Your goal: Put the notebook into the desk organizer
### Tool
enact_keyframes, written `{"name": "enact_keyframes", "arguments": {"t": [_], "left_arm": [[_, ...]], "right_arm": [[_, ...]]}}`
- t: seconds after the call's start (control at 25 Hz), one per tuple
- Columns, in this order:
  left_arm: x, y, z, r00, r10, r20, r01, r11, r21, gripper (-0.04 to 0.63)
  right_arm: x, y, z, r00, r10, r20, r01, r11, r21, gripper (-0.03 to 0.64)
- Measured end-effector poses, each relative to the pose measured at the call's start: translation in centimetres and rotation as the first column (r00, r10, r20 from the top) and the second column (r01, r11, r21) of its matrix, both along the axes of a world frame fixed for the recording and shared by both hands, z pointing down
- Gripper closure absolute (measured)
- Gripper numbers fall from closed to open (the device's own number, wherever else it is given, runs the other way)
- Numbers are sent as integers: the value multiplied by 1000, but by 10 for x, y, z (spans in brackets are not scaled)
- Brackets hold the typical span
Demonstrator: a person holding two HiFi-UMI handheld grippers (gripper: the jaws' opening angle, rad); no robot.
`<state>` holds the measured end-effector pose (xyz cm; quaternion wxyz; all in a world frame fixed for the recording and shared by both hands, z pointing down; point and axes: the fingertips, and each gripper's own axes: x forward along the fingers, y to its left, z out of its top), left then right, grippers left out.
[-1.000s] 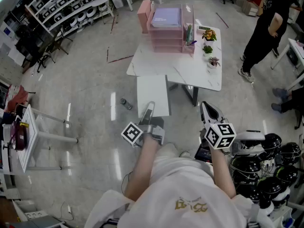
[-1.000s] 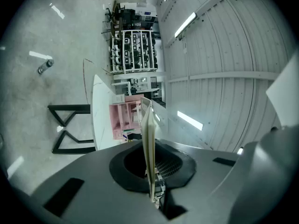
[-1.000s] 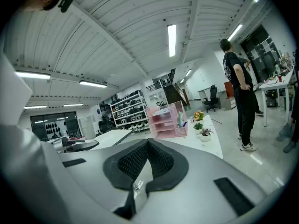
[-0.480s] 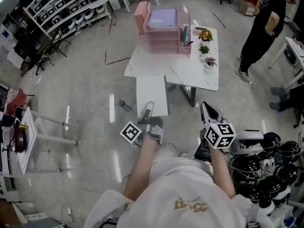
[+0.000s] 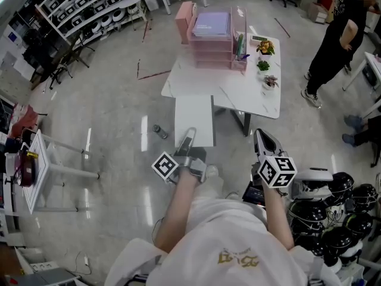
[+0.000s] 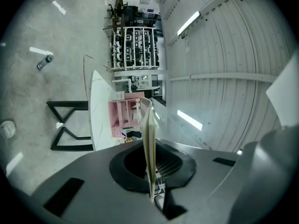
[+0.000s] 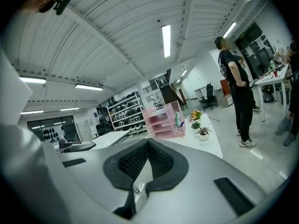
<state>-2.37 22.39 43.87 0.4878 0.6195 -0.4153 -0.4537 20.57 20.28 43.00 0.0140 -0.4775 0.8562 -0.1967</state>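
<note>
A white notebook point(image 5: 194, 119) is held flat out in front of me, over the floor and short of the white table point(image 5: 238, 91). My left gripper point(image 5: 188, 138) is shut on its near edge. In the left gripper view the notebook point(image 6: 148, 139) shows edge-on, pinched between the pads of the left gripper point(image 6: 150, 148). The pink desk organizer point(image 5: 211, 37) stands at the far side of the table, with a purple item on its top tray. It also shows as the organizer point(image 6: 125, 119) and the organizer point(image 7: 163, 121). My right gripper point(image 5: 262, 142) is shut and holds nothing, the right gripper point(image 7: 148, 147) pointing toward the table.
Small potted plants point(image 5: 264, 64) line the table's right side. A person in black point(image 5: 336, 37) stands at the far right. Black helmets point(image 5: 336, 216) are piled at my right. A small bottle point(image 5: 159, 131) lies on the floor at the left, with a side table point(image 5: 41, 171) beyond it.
The table and organizer have shifted slightly in the head view. Both grippers keep their pose, and the notebook stays in the left one.
</note>
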Motion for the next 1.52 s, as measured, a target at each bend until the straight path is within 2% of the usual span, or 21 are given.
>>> {"name": "enact_keyframes", "arguments": {"t": [0.28,0.72,1.16,1.52], "left_arm": [[-6,-56,17,999,33,-36,-33,999,-21,569],[-38,-213,28,986,152,-61,-156,986,-54,569],[-51,-320,42,957,271,-103,-279,956,-84,569],[-55,-374,52,929,343,-139,-357,930,-88,569]], "right_arm": [[-12,-51,18,1000,15,-25,-16,999,-34,607],[-61,-189,35,995,79,-63,-85,991,-99,607],[-90,-270,45,983,155,-100,-168,975,-144,607],[-103,-313,54,969,211,-128,-231,960,-160,607]]}}
